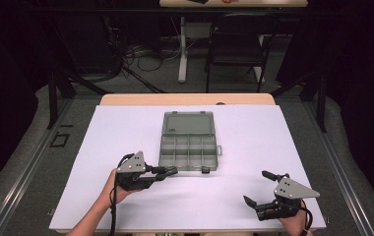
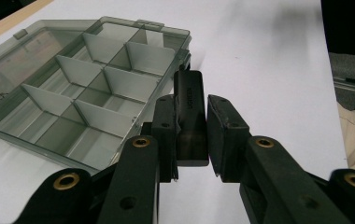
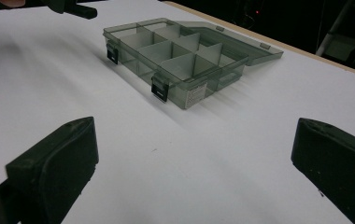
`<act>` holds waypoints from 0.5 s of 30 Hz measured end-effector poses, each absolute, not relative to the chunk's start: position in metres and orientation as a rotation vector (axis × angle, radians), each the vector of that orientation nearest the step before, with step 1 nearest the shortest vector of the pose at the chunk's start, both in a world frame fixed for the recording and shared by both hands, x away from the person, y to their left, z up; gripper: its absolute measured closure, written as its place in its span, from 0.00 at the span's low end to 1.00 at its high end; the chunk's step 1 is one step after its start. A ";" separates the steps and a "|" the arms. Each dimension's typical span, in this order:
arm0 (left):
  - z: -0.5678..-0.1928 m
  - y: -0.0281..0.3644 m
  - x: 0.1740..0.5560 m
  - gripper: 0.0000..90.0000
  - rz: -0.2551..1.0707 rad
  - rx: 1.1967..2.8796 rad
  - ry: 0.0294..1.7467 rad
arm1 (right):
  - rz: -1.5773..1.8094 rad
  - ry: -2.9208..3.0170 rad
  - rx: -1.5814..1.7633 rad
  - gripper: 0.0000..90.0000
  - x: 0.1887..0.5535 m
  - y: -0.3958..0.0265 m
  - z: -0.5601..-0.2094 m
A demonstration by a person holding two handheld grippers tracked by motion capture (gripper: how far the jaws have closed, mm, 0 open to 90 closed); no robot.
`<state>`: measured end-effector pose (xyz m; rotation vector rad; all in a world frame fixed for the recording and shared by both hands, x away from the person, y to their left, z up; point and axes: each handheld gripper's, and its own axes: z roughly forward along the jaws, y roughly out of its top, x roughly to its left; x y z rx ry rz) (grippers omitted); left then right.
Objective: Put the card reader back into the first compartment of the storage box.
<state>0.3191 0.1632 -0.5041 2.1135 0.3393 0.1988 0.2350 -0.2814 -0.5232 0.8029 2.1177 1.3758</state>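
My left tongs [image 2: 189,135] are clamped on a small black block [image 2: 190,116] beside the open, empty box [image 1: 188,142] mid-desk [image 1: 126,128], my right tongs [image 1: 256,189] gape apart; the box looks light, stiff, slippery plastic, best gripped by a wall.

obstacle: open organizer box [image 1: 188,142] mid-table | free: white table [image 1: 254,201] around it, front and sides

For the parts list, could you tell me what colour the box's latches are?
Black latches, clearest in the right gripper view.
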 end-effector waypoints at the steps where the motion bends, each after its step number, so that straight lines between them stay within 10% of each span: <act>1: -0.504 0.163 0.319 0.82 0.196 2.107 0.345 | 1.375 2.118 0.803 0.00 0.235 -0.281 -0.523; 15: -0.497 0.165 0.326 0.82 0.235 2.084 0.389 | 1.373 2.117 0.803 0.00 0.235 -0.281 -0.523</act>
